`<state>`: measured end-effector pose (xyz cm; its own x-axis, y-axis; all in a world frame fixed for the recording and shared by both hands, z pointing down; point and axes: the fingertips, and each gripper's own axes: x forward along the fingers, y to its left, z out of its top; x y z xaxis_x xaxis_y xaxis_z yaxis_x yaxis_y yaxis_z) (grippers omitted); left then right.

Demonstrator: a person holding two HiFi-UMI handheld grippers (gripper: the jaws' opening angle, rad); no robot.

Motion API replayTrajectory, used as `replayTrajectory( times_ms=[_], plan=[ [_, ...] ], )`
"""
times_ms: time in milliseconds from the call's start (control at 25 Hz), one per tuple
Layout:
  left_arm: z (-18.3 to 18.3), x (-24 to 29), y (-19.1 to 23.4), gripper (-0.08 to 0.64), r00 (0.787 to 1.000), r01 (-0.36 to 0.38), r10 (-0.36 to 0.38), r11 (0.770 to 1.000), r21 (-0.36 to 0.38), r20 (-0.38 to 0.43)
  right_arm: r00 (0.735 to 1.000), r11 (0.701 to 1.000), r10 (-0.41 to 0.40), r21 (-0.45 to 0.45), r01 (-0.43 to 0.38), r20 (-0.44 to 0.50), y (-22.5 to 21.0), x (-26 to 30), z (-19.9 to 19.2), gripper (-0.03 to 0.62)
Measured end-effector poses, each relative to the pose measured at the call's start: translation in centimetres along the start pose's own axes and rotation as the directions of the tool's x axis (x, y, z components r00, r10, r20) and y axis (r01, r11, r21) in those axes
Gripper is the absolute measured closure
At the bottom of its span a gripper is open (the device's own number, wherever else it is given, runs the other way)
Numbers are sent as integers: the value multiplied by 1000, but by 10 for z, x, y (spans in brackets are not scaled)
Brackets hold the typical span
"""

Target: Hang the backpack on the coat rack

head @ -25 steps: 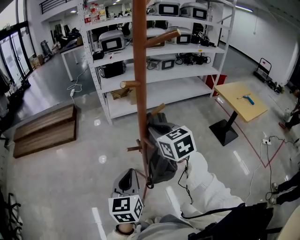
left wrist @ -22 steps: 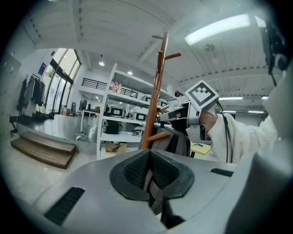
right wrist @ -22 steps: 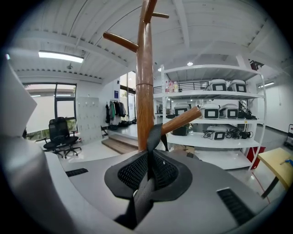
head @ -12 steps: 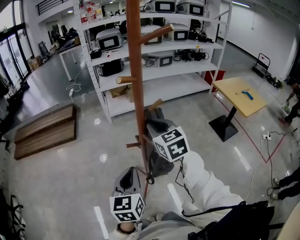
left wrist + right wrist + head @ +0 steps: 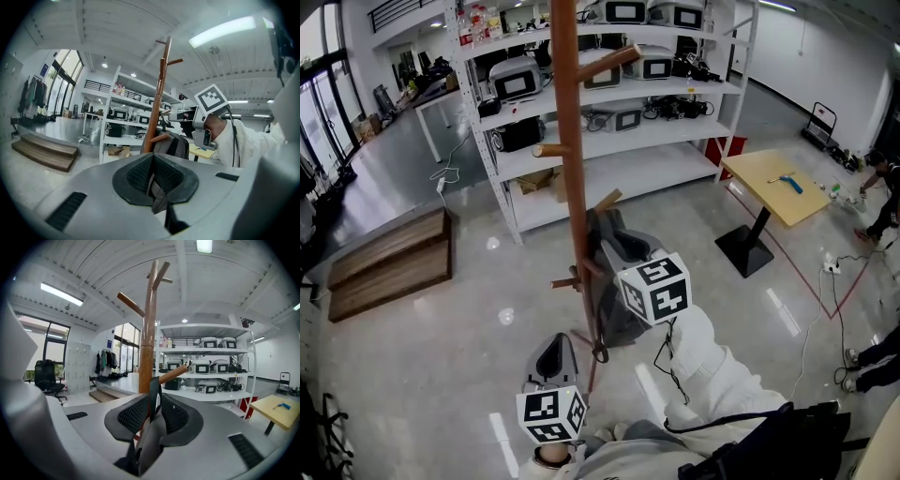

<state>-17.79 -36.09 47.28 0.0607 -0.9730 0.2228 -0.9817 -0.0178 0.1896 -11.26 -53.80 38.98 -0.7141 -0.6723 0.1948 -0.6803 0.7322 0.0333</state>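
One backpack (image 5: 619, 272) at one coat rack (image 5: 568, 112) — left gripper (image 5: 152, 177), right gripper (image 5: 151, 412) fingers clenched on it.

Coat rack (image 5: 571, 141) smooth brown wood; backpack (image 5: 617, 314) matt grey cloth (probably nylon); floor (image 5: 422, 375) glossy, reflective.

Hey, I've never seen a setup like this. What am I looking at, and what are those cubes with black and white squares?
A person holds a handheld gripper in each hand; the marker cubes are part of those grippers. One picture comes from a camera on the person's head, looking down. The other two cameras ride on the left gripper and the right gripper, looking along their tongs. Both sets of tongs are closed on straps of the grey backpack, beside the wooden coat rack.
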Motion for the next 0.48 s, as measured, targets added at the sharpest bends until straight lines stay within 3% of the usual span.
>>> replayTrajectory(
  times_ms=[200, 400, 480],
  plan=[
    [2, -3, -7, 560, 999, 33, -33, 999, 7, 1, 996, 991, -88, 101, 88, -6, -12, -31, -17, 522],
    [2, -7, -15, 560, 997, 74, -74, 997, 17, -2, 985, 958, -156, 233, 170, -78, -7, -60, -69, 525],
    [1, -9, -18, 560, 996, 92, -92, 996, 19, -2, 981, 947, -169, 262, 187, -90, 3, -70, -85, 557]
  ],
)
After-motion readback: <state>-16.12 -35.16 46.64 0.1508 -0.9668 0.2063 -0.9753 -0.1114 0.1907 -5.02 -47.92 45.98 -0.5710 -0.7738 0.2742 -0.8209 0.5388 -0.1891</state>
